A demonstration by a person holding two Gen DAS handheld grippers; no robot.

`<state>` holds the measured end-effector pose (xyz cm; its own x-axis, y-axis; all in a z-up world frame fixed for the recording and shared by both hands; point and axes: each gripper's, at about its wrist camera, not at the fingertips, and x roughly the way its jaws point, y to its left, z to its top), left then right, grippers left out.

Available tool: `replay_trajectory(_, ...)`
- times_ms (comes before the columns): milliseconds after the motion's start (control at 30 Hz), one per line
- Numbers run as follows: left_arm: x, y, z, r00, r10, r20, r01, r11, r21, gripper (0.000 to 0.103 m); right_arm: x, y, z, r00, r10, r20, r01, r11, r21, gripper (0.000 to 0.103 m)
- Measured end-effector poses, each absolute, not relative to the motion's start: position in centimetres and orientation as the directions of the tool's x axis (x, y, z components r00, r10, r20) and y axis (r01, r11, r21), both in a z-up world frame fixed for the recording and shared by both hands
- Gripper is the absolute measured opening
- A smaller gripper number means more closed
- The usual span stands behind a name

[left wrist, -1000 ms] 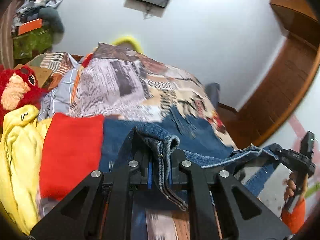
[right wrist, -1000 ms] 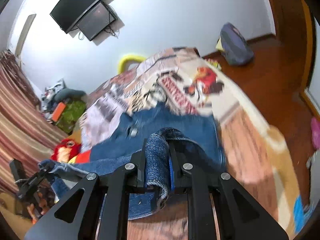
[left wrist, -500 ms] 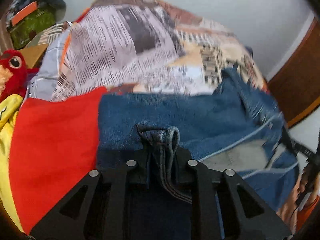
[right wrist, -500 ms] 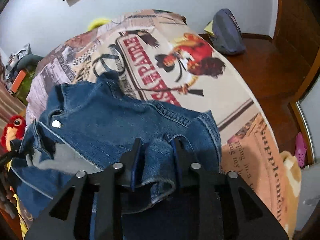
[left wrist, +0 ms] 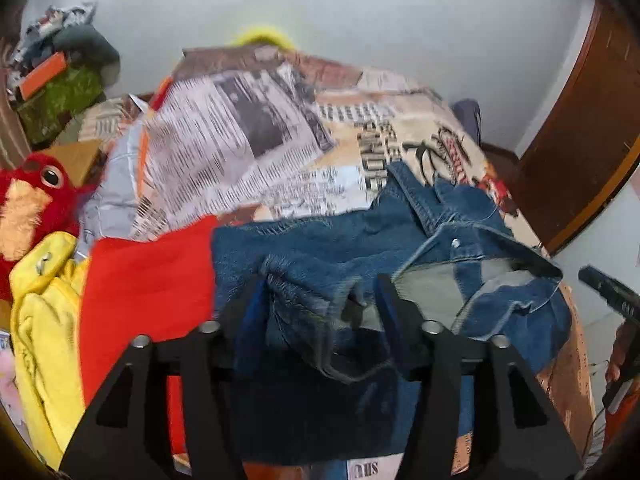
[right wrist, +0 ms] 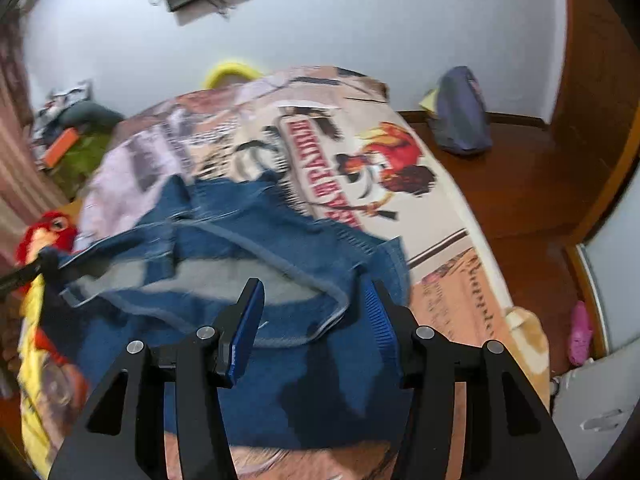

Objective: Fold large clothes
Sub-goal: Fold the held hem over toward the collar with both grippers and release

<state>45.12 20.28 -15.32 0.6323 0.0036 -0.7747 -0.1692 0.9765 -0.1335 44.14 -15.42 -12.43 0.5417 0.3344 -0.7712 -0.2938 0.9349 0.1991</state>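
A blue denim jacket lies folded over on the printed bedspread, grey lining showing at its open edge. My left gripper is open, its jaws spread on either side of a loose bunch of denim. In the right wrist view the same jacket lies in front of my right gripper, which is open with blue pads apart and nothing between them. The right gripper's tip also shows at the right edge of the left wrist view.
A red garment and a yellow garment lie left of the jacket, with a red plush toy behind them. A dark bag sits on the wooden floor. The bed's right edge drops to the floor.
Both grippers were shut on denim folds and carried them forward over the jacket. Now both have opened and let the denim drop onto the bed.
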Motion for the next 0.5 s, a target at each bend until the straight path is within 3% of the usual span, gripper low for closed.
replay_trajectory(100,43.3,19.9,-14.0,0.678,0.047,-0.733,-0.176,0.979,-0.100,0.075,42.7,-14.5,-12.8,0.506,0.378,-0.775,-0.328,0.916,0.232,0.052)
replay_trajectory(267,41.3,18.0,-15.6,0.638,0.006,-0.770,-0.081,0.995,-0.059,0.076,41.2,-12.2,-15.2,0.431,0.400,-0.809,-0.377,0.894,0.241,0.052)
replay_trajectory(500,43.2,15.3,-22.6,0.488,-0.032,-0.872,-0.008,0.999,-0.041,0.076,41.8,-8.8,-19.0,0.356,0.384,-0.852,-0.394,0.888,0.236,0.053)
